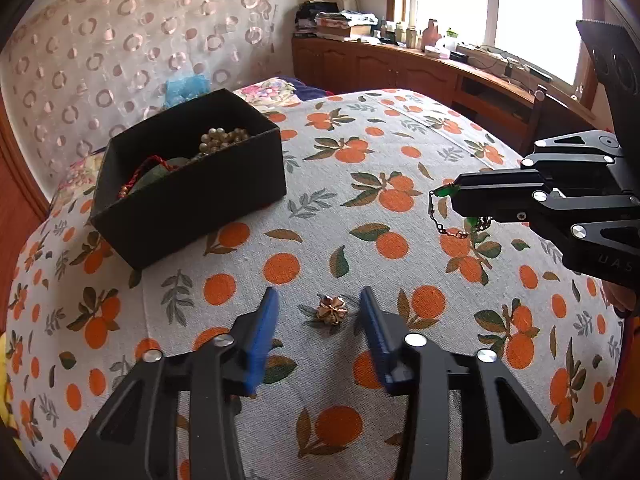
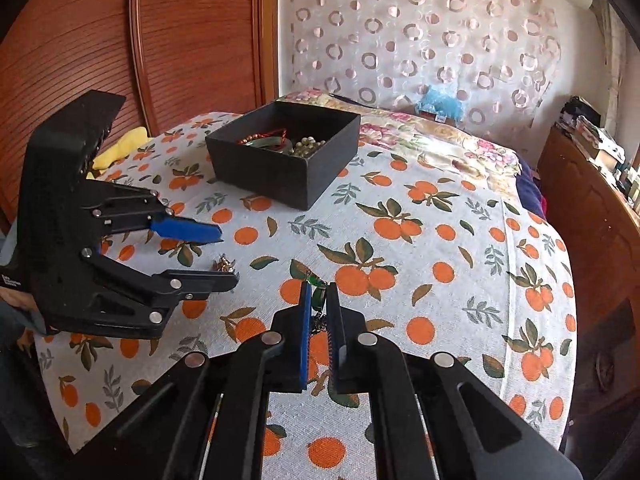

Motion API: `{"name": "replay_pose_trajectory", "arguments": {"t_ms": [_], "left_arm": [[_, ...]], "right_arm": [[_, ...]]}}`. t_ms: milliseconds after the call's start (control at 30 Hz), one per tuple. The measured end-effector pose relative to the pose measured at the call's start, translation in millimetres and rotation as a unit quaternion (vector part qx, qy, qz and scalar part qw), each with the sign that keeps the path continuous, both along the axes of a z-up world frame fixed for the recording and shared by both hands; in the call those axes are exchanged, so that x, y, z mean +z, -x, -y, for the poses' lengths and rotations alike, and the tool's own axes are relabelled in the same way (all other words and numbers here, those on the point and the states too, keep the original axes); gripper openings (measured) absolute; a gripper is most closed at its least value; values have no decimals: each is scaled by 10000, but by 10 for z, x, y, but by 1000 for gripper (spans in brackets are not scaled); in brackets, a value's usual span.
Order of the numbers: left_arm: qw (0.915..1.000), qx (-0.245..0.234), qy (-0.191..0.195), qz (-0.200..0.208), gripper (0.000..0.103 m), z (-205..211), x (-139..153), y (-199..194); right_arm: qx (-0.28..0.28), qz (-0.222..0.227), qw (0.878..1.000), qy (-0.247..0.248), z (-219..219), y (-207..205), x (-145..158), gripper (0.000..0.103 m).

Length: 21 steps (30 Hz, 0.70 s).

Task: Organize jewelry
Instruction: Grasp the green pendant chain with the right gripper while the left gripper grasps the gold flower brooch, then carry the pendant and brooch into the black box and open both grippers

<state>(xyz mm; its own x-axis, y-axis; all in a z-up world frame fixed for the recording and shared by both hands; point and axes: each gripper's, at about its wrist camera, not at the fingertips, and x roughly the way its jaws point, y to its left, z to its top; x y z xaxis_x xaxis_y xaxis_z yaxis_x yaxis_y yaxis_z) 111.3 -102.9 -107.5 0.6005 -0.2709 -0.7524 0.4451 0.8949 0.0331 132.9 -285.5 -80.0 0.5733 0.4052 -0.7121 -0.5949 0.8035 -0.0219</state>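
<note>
A black open box (image 1: 188,184) holding pearl beads, a red cord and a green bangle sits on the orange-print cloth; it also shows in the right wrist view (image 2: 284,152). My left gripper (image 1: 318,312) is open, its blue fingers on either side of a small bronze flower brooch (image 1: 331,309), low over the cloth. In the right wrist view the brooch (image 2: 225,263) lies between the left gripper's fingers (image 2: 226,254). My right gripper (image 2: 319,300) is shut on a dark chain with green beads (image 1: 450,220), which dangles above the cloth at the right.
The cloth (image 1: 360,208) covers a bed-like surface. A wooden headboard (image 2: 160,40) and a patterned curtain (image 2: 420,32) stand behind. A cluttered wooden cabinet (image 1: 400,60) runs under the window. A yellow item (image 2: 120,148) lies at the far left edge.
</note>
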Motion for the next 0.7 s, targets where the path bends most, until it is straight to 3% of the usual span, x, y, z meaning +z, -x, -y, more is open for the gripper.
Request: {"name": "replay_pose_trajectory", "arguments": {"t_ms": [67,167,700], "left_arm": [[10000,-41,20,-2,25,15,10,15],[10000,-89,25,5,14,19,15,37],[9987,180,430,214,14,-211,303,-126]], "right_arm": [[5,-3,10000,1,3,5,2,8],[-1,-2,10000,-11,4,5,2,8],[304,285,9986,-314,-304,-458,366,8]]}}
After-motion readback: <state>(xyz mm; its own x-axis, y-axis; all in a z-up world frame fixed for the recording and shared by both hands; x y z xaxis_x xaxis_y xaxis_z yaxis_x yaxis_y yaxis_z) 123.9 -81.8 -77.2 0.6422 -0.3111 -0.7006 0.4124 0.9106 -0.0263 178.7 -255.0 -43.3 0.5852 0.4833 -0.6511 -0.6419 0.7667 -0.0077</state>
